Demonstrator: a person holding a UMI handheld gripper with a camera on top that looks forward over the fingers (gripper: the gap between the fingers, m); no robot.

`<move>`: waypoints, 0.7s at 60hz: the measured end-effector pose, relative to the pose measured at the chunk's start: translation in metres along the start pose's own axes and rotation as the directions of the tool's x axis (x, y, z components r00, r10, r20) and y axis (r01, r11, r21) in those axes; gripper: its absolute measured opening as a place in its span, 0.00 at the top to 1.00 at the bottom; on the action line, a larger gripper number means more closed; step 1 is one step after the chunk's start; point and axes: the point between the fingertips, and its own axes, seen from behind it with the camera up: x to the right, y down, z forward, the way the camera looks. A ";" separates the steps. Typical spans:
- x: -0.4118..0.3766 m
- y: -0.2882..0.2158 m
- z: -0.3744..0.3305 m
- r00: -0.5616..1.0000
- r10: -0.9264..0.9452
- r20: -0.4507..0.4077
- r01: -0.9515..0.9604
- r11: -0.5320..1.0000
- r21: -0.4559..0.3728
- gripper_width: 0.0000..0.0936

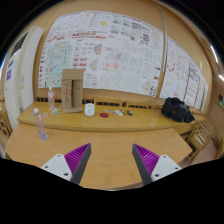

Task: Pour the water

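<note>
From the gripper view, your gripper (110, 163) hangs spread and empty above the near desk (105, 150), with nothing between its fingers. The clear water bottle (41, 125) stands on the desk's left end, well apart; a white cup (89, 110) sits on the far desk beyond. You appear to be at the approach step: next, swing left and close on the bottle.

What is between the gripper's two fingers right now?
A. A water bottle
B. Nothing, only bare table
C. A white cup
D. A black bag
B. The gripper is open, and only the bare wooden table shows between its fingers. The clear bottle stands far ahead to the left, the white cup sits on the table beyond, and the black bag lies far off to the right.
</note>
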 end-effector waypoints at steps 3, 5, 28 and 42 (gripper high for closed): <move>-0.003 0.011 0.001 1.000 -0.009 0.001 0.009 1.000 -0.018 0.09; -0.008 0.022 -0.001 1.000 -0.014 -0.002 0.013 0.999 -0.032 0.09; -0.232 0.131 0.013 0.987 0.043 0.156 -0.020 0.989 -0.146 0.08; -0.409 0.084 0.106 0.956 0.045 0.289 -0.029 0.998 -0.059 0.09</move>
